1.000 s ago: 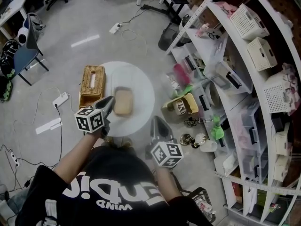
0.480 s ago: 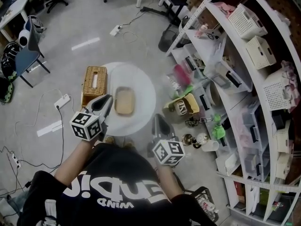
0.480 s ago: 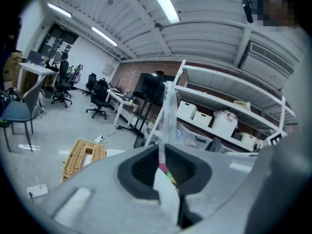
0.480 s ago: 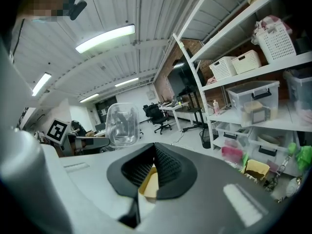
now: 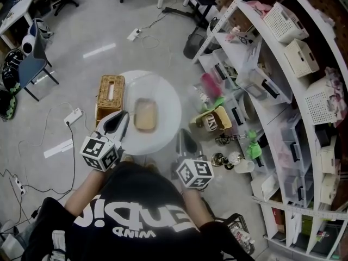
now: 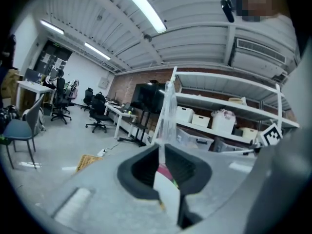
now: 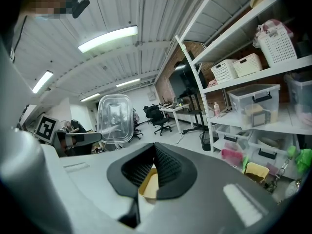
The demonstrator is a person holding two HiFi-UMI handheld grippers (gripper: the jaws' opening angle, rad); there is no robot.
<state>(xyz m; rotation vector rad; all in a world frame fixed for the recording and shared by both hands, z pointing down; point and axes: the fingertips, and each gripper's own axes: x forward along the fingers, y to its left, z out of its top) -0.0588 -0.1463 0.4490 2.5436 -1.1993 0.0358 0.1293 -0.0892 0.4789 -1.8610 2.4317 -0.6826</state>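
Observation:
My left gripper [image 6: 162,152] is shut on a clear plastic lid [image 6: 168,116], which stands edge-on straight up from its jaws. The right gripper view shows that lid [image 7: 113,118] face-on, held up beside the left gripper [image 7: 73,139]. In the head view the left gripper [image 5: 117,125] hangs over the near left rim of a round white table [image 5: 166,129]. A tan open container [image 5: 144,115] sits at the table's middle. My right gripper [image 5: 184,137] hovers at the table's near right edge, jaws shut and empty [image 7: 153,167].
A wicker tissue box [image 5: 109,94] lies at the table's left edge. White shelving [image 5: 272,91] with bins and baskets curves along the right. A yellow box [image 5: 209,121] and small items sit on the floor by the shelves. Cables and a power strip [image 5: 72,116] lie left.
The left gripper has drawn back toward me and tilted up; the wicker box sank low in its view. The lid now shows higher and larger in the right gripper view.

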